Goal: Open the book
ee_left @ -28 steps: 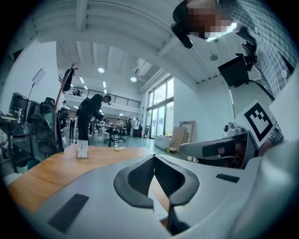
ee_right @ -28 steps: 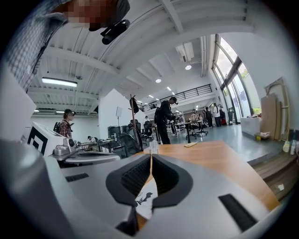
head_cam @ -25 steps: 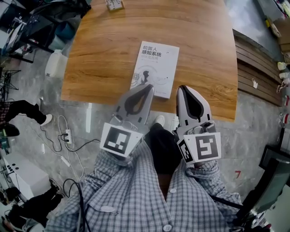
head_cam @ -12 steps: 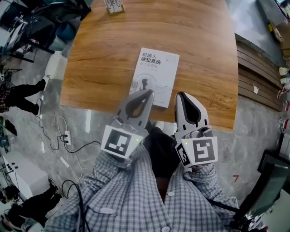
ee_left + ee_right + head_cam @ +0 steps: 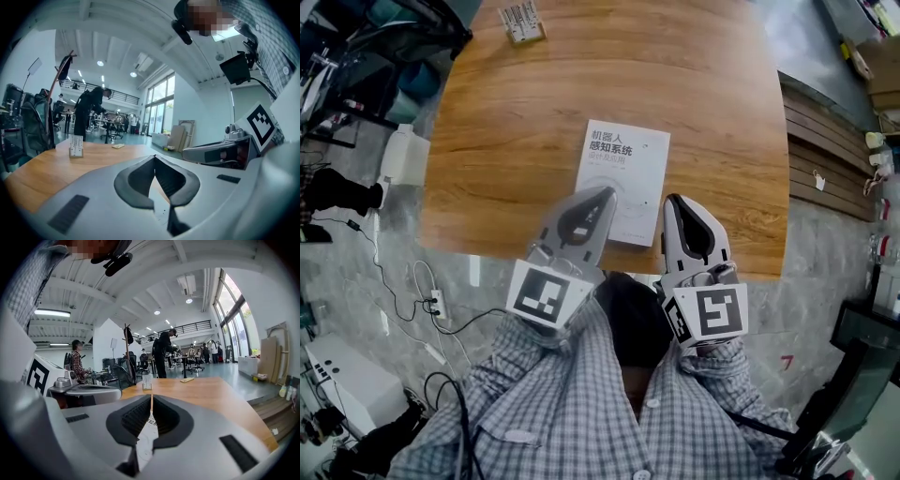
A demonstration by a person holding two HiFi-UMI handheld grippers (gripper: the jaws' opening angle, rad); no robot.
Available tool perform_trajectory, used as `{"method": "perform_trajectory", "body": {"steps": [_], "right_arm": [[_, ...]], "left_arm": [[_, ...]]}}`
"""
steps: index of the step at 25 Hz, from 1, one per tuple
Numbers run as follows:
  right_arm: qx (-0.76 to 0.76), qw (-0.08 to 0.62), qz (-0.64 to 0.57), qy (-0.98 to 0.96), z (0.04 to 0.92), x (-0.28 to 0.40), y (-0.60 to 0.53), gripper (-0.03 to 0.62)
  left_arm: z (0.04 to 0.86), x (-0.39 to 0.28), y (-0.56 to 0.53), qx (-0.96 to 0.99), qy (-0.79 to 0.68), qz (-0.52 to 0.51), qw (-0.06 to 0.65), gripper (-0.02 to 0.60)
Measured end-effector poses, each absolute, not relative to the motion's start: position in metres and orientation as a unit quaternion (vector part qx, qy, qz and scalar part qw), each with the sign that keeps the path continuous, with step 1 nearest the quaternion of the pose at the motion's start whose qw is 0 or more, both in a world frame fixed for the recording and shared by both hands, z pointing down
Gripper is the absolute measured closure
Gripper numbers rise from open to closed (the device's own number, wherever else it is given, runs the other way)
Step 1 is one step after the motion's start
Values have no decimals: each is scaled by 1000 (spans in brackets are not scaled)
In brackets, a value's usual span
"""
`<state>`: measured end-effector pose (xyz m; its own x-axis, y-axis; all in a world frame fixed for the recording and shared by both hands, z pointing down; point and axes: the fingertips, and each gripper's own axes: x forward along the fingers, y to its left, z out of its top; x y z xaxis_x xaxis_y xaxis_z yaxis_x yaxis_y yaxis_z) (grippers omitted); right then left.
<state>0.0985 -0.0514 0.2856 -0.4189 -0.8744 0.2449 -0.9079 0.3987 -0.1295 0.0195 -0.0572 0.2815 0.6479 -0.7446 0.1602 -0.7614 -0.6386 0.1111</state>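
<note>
A closed white book (image 5: pixel 623 169) with printed characters on its cover lies flat on the wooden table (image 5: pixel 506 141), near the front edge. My left gripper (image 5: pixel 606 193) hangs over the book's near left part, jaws shut and empty. In the left gripper view its tips (image 5: pixel 154 157) meet, with a strip of the white cover (image 5: pixel 158 187) showing below. My right gripper (image 5: pixel 671 202) sits just right of the book's near right corner, also shut with nothing held. In the right gripper view its tips (image 5: pixel 152 397) touch, and the book's cover (image 5: pixel 149 427) shows through the gap.
A small card stand (image 5: pixel 522 21) sits at the table's far left. Wooden slats (image 5: pixel 825 141) lie on the floor to the right. Cables and a power strip (image 5: pixel 438 302) trail on the floor at left. People and office chairs stand far behind the table.
Both grippers have moved forward over the table edge toward the book. The left one now overlaps the book's near part; the right one has come beside its corner. Both stayed shut.
</note>
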Motion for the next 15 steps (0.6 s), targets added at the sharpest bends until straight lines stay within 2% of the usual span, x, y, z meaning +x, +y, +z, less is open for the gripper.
{"method": "perform_trajectory", "body": {"steps": [9,15], "right_arm": [[547,74,151,-820,299,59,-102,568],[573,97,182,-793,324,46,-118,568]], "left_arm": [[299,-6,-95,917,-380,58,102,572],[334,-14,-104,921,-348,84,152,572]]}}
